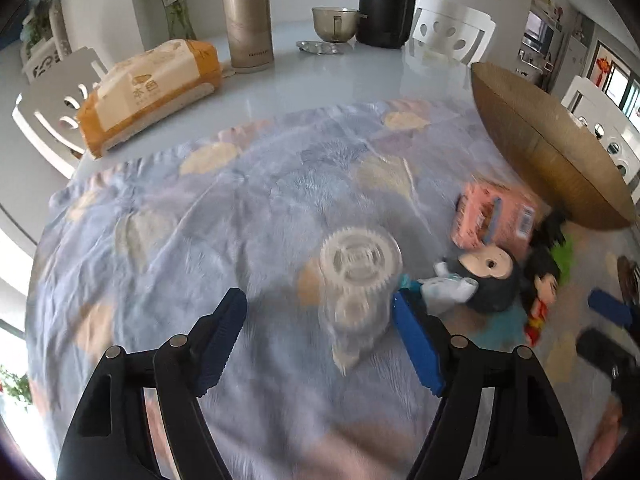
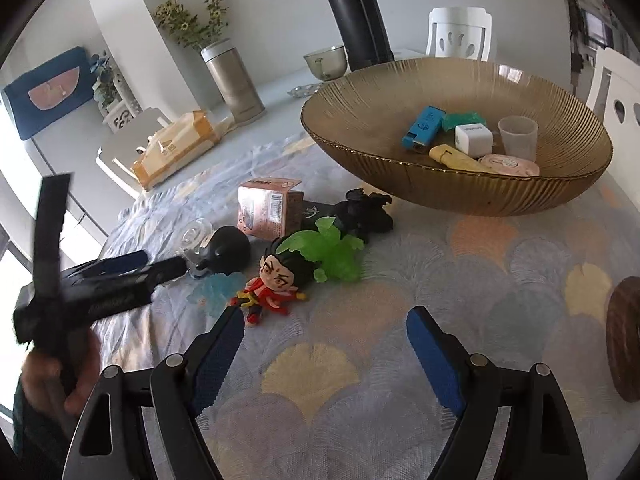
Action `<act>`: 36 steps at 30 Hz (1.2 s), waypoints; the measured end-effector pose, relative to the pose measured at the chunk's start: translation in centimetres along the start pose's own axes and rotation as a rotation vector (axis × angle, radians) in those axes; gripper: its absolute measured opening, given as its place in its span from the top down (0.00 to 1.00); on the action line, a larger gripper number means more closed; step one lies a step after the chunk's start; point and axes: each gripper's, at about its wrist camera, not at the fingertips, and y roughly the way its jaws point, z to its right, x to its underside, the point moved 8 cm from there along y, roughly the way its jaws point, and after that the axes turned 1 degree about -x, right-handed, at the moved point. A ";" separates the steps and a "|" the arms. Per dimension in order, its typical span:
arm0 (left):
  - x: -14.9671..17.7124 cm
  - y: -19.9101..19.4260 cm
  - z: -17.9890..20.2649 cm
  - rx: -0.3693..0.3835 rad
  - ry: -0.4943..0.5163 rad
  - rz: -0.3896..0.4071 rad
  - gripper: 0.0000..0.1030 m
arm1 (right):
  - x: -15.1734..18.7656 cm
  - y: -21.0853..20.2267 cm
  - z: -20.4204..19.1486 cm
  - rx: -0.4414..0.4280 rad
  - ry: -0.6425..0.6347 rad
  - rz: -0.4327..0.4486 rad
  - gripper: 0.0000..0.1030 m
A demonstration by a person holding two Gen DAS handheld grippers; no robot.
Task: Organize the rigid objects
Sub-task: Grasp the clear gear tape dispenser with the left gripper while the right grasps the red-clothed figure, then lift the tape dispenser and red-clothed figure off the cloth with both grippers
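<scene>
Both tongs, left (image 1: 320,336) and right (image 2: 326,344), are held apart, the left straddling a clear plastic gear toy (image 1: 356,280) lying on the worktop cloth, judged light, stiff, slippery, best gripped across its flat sides.

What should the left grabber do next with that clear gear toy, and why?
Probably ease the left gripper a little further forward and down, then close on the clear gear toy. The toy lies on the cloth between the open blue fingers, nearer the right one, and the pads do not seem to press it yet. Other small things already sit in the brown bowl, so it likely goes there.
</scene>
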 end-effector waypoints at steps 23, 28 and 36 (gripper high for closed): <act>3.2 -5.1 0.4 0.028 -0.077 0.083 0.55 | -0.6 0.9 -3.9 -0.101 -0.078 -0.074 0.75; 4.9 -6.5 0.4 0.002 -0.134 0.142 0.55 | 1.3 -1.2 -3.9 -0.102 -0.225 -0.083 0.75; 5.3 -5.9 -0.1 -0.059 -0.139 0.181 0.55 | 2.9 0.5 -3.5 -0.076 -0.280 -0.079 0.75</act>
